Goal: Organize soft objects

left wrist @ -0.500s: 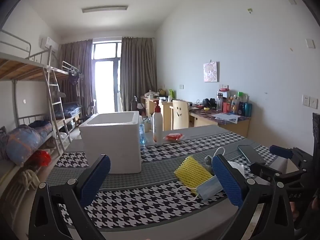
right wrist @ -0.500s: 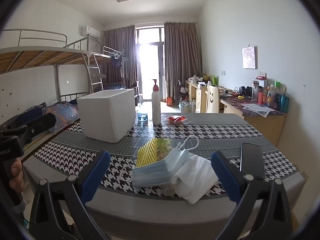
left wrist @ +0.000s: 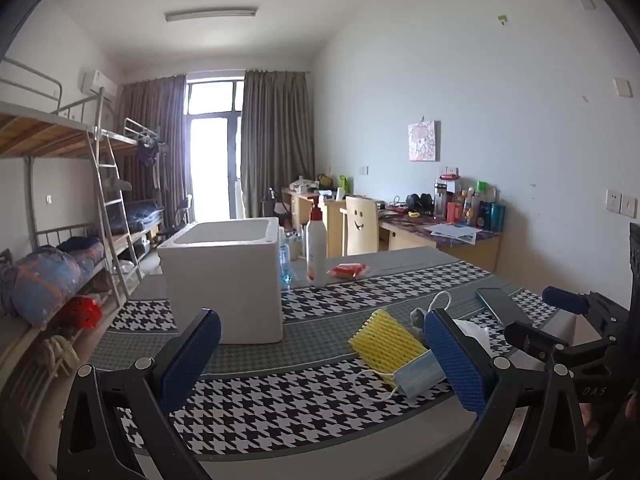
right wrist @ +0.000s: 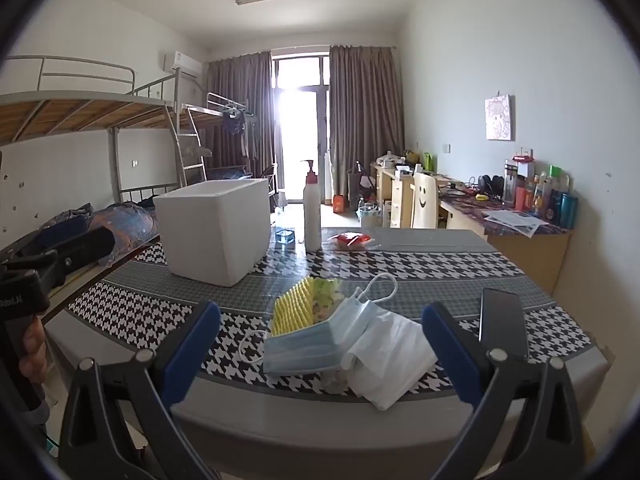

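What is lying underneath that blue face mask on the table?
The blue face mask lies over a yellow foam net and something pale green, both sticking out behind it. How far they reach beneath is covered. A white bag lies beside it.

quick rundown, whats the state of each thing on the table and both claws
left claw: open, empty, above the table's near edge
right claw: open, empty, facing the pile
white foam box: upright, open top, no lid
pump bottle: upright
blue face mask: lying on the pile, untouched
yellow foam net: partly under the mask
white plastic bag: crumpled beside the mask
phone: flat, screen dark
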Tool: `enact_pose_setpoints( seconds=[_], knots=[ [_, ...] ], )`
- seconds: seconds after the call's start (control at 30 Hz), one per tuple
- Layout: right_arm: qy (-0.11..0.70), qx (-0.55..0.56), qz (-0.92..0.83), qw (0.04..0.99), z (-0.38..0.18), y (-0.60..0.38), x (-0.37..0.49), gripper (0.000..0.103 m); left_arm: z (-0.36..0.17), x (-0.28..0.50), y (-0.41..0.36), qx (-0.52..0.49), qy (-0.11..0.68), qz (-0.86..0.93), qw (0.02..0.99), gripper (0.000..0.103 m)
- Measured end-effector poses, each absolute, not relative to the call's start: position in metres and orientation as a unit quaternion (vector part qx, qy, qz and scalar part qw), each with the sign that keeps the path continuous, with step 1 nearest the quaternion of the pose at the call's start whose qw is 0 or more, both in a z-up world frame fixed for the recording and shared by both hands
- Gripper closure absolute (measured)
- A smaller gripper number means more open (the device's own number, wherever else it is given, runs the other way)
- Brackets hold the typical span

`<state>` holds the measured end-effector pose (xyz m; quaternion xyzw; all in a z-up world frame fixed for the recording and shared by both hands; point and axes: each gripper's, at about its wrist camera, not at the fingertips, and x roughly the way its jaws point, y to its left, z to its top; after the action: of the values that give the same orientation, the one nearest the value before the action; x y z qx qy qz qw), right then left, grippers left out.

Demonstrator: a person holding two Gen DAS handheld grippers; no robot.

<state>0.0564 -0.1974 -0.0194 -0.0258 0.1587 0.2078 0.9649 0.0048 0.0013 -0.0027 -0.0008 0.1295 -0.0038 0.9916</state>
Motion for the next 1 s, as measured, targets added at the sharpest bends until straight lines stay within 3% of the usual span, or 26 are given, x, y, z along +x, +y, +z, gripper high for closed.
enact_pose_setpoints(
  seconds=[1.0],
  knots=[
    [0.146, -0.02, 0.207, 0.967, -0.0145, -0.1993, 0.052, 0.001, -0.0037, 0.0084, 0.001, -0.006, 0.144, -0.004, 0.989, 0.001]
  ],
)
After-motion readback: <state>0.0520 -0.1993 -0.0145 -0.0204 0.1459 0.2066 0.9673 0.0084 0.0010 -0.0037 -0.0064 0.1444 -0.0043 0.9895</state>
